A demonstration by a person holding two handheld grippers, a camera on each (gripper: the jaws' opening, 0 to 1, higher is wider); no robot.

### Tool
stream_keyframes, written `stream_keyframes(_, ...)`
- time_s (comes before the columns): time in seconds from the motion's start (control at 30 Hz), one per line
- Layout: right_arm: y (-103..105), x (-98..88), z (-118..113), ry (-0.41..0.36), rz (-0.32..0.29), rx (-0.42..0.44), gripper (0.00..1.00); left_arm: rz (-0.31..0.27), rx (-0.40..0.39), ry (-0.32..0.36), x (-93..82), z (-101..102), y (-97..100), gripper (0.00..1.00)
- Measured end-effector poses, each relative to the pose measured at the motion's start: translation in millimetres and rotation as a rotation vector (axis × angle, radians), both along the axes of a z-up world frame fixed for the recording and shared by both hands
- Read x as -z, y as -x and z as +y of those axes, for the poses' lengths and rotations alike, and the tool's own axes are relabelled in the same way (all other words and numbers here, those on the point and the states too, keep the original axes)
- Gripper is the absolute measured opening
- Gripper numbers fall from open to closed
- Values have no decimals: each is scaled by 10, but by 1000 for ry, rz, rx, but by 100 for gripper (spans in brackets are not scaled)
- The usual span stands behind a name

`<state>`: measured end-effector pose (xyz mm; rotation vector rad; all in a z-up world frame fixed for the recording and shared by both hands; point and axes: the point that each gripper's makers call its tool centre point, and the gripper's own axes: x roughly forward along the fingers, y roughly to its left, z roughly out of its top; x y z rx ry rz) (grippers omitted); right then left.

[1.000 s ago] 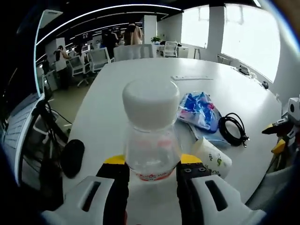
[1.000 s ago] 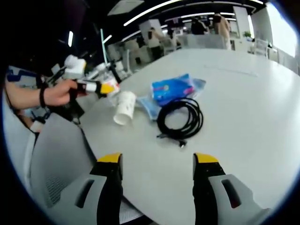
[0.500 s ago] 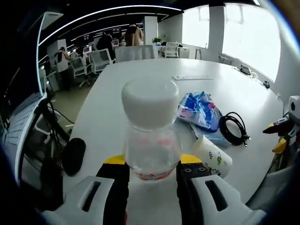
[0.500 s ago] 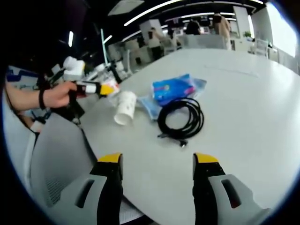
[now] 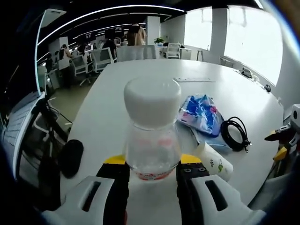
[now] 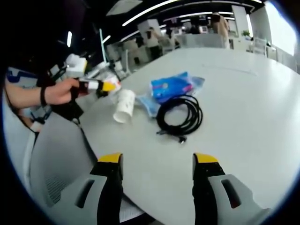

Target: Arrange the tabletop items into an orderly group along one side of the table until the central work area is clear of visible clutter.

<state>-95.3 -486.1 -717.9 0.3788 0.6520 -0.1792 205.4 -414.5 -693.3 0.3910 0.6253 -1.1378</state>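
Observation:
My left gripper (image 5: pixel 151 165) is shut on a clear plastic bottle (image 5: pixel 152 132) with a wide white cap, held above the white table (image 5: pixel 140 79). To its right lie a blue patterned bag (image 5: pixel 201 111), a coiled black cable (image 5: pixel 235 134) and a white paper cup (image 5: pixel 214 161) on its side. In the right gripper view the same cup (image 6: pixel 124 106), bag (image 6: pixel 174 86) and cable (image 6: pixel 181 116) lie ahead of my open right gripper (image 6: pixel 157 164), which holds nothing. The left gripper (image 6: pixel 101 86) comes in from the left there, held in a hand.
A black oval object (image 5: pixel 71 157) lies near the table's left edge. A grey chair back (image 6: pixel 56 159) stands close at the lower left in the right gripper view. A long flat strip (image 5: pixel 193 79) lies far along the table. Office chairs and people stand beyond the far end.
The left gripper view has shifted slightly; the bottle stays gripped. In the right gripper view the hand with the left gripper has moved slightly right, toward the cup.

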Motion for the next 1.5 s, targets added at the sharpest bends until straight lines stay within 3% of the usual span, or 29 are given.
stream_keyframes(0.53,12,2,-27,-1,5,9,58,4,-11,8,-2,-255,-101,38)
stream_keyframes(1.1,76,16,-58,-3,16,17,57,25,-85,27,2,-500,-239,38)
stream_keyframes(1.5,123,10,-97,-4,22,31,58,32,-81,32,3,-748,-365,38)
